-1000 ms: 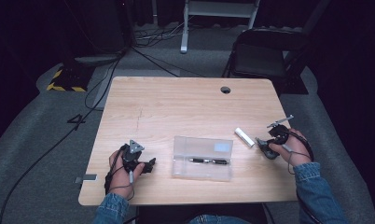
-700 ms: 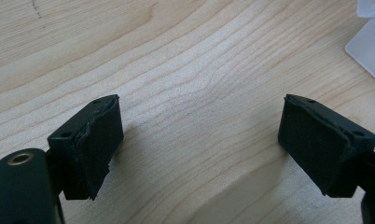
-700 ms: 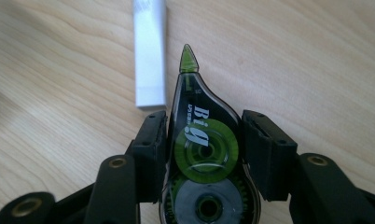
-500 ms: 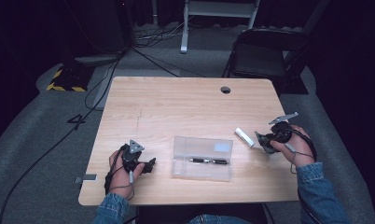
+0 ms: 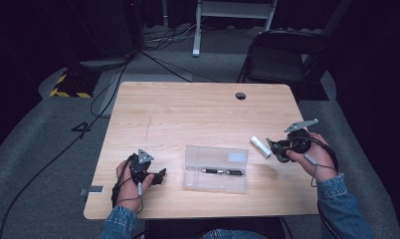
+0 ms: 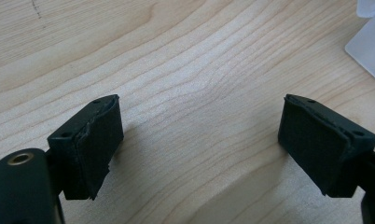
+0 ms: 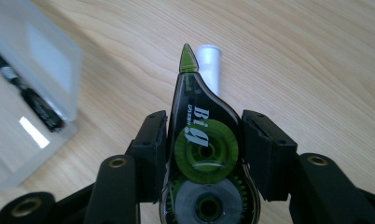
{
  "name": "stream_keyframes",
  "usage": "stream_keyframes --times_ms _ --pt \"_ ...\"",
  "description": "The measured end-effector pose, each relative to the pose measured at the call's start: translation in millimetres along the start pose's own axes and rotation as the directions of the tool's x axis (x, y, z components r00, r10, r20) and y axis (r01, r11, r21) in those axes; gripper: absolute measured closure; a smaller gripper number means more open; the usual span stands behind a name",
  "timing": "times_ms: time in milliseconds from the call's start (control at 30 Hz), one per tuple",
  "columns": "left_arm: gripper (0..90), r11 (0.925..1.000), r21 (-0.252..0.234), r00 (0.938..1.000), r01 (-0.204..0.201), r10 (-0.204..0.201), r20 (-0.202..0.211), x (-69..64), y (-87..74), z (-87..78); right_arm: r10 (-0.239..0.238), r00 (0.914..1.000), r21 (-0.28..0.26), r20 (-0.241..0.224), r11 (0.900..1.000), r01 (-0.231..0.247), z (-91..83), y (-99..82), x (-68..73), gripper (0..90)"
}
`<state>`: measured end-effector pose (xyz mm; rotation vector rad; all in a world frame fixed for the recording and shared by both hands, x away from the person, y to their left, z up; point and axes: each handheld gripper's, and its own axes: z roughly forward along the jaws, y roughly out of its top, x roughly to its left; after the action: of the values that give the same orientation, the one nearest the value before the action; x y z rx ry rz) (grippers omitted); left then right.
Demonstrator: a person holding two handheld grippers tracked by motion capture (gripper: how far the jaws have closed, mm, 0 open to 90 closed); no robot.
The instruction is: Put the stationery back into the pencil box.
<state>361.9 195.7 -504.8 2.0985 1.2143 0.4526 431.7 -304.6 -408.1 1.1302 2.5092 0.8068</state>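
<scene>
Green-and-black correction tape dispenser (image 7: 202,154) pinched between right gripper (image 5: 277,149) pads, tip forward. Right hand has lifted off table since a second ago, dispenser up with it, white tube (image 5: 260,146) left lying just beyond tip. Left gripper (image 6: 199,144) low on wooden table (image 5: 188,109), jaws spread wide, nothing between, unmoved. Clear plastic case (image 5: 217,168) between hands, lid shut, black pen (image 5: 223,172) inside. Judgement: pickup done, carry toward case likely next; case needs opening first.

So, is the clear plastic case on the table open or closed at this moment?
Cannot tell: the clear case lies flat with a black pen inside, but neither view shows whether a lid covers it.
</scene>
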Motion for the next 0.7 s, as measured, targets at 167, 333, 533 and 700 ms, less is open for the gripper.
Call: stream_keyframes --times_ms 167,333,533,700 --pt "14.3 1.0 0.0 1.0 0.0 0.0 0.0 0.0 0.0 0.0 -0.043 0.9981 -0.03 -0.044 0.9987 0.041 -6.1 6.8 14.3 52.1" --pt "14.3 1.0 0.0 1.0 0.0 0.0 0.0 0.0 0.0 0.0 -0.112 0.9889 -0.061 -0.097 0.9924 0.107 -10.1 15.0 35.8 52.2" --pt "14.3 1.0 0.0 1.0 0.0 0.0 0.0 0.0 0.0 0.0 -0.183 0.9727 -0.088 -0.143 0.9812 0.172 -9.8 21.3 55.2 52.1" --pt "14.3 1.0 0.0 1.0 0.0 0.0 0.0 0.0 0.0 0.0 -0.242 0.9517 -0.104 -0.189 0.9688 0.225 -6.7 25.7 73.8 52.2"
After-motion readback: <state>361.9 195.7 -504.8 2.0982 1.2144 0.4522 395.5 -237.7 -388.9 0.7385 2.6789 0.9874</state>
